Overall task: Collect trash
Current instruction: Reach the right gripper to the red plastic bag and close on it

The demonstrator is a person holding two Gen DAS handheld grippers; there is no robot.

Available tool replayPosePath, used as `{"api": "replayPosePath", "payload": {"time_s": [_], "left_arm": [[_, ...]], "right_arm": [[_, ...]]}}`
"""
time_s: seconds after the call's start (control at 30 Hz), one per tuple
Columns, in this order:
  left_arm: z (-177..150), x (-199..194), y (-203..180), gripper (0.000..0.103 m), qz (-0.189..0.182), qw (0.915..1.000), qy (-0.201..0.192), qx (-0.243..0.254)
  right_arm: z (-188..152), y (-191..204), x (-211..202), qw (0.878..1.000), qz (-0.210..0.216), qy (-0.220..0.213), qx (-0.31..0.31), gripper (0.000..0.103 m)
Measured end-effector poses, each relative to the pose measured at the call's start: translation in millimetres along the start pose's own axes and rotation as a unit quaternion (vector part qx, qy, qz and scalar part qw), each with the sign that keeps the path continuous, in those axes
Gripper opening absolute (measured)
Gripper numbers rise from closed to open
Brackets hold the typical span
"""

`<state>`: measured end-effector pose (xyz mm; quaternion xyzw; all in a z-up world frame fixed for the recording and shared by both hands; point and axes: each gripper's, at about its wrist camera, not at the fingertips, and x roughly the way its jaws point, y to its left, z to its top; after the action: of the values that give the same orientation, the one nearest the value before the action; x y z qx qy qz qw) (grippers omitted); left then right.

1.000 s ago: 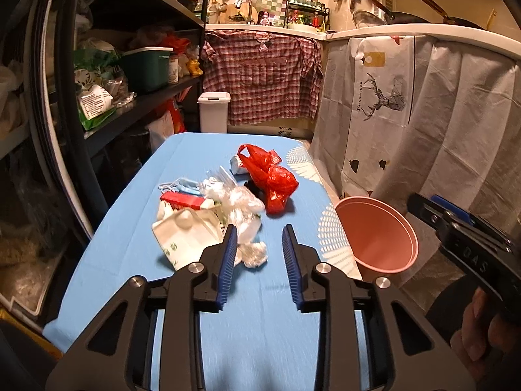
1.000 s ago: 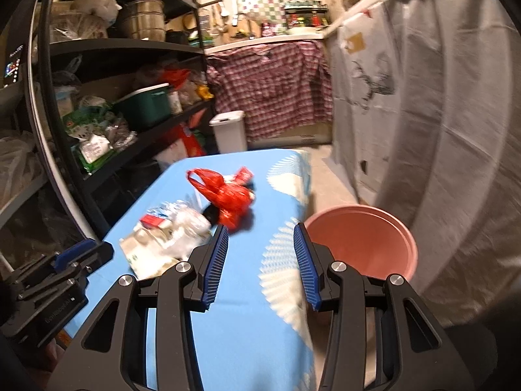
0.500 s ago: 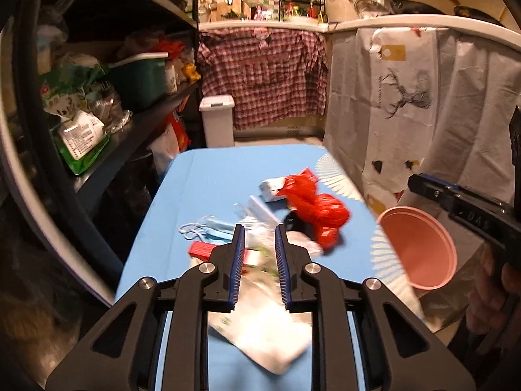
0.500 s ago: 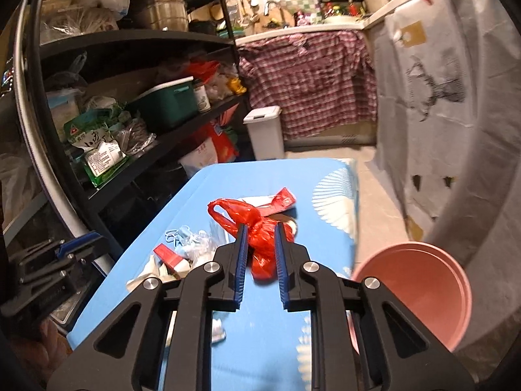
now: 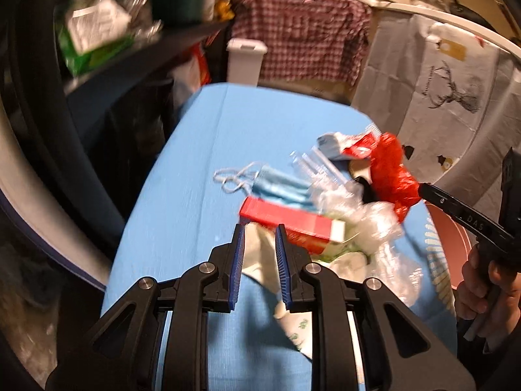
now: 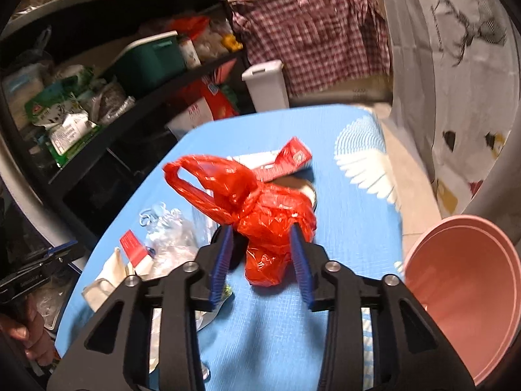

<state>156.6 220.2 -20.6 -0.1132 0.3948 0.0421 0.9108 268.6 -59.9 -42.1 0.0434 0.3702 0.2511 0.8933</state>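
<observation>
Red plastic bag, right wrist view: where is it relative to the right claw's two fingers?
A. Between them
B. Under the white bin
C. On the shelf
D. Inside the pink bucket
A: the red plastic bag lies on the blue table, bulging between the right claw fingers.

On the black arm of my right gripper (image 5: 469,218), seen from my left wrist, I can read the raised letters "DAS"; anything after them is cut off by my hand. That is the only lettering I can make out with any certainty. The green and white food packets (image 6: 62,123) on the dark shelf to my left carry printed labels, but the print is too small and blurred to read. The red and white bag (image 6: 208,104) leaning under that shelf shows red characters I cannot decipher. The flat red and white carton (image 5: 293,220) just beyond my left fingertips shows no legible wording from here.
</observation>
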Motion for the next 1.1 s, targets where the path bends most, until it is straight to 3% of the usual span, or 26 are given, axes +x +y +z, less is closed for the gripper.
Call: {"api": "replayPosePath", "payload": {"time_s": [0.13, 0.4, 0.67, 0.87, 1.0, 1.1], "left_arm": [[-3, 16, 10, 0.034, -0.014, 0.9994, 0.023, -0.024], [-6, 31, 3, 0.035, -0.035, 0.9985, 0.040, -0.011], [-12, 41, -3, 0.035, -0.034, 0.9969, 0.071, 0.002], [-11, 39, -5, 0.019, -0.041, 0.9962, 0.076, 0.006], [-10, 38, -7, 0.012, -0.044, 0.9963, 0.072, 0.014], [-7, 36, -7, 0.008, -0.048, 0.9964, 0.068, 0.015]], "right_arm": [[-2, 0, 14, 1.000, 0.002, 0.015, 0.001, 0.049], [-4, -1, 26, 1.000, -0.007, 0.024, 0.001, 0.050], [-7, -12, 30, 0.999, -0.034, 0.035, 0.016, 0.050], [-12, -16, 41, 0.997, -0.038, 0.063, 0.019, 0.048], [-14, -18, 44, 0.997, -0.037, 0.070, 0.024, 0.031], [-14, -16, 40, 0.997, -0.038, 0.064, 0.018, 0.027]]}}
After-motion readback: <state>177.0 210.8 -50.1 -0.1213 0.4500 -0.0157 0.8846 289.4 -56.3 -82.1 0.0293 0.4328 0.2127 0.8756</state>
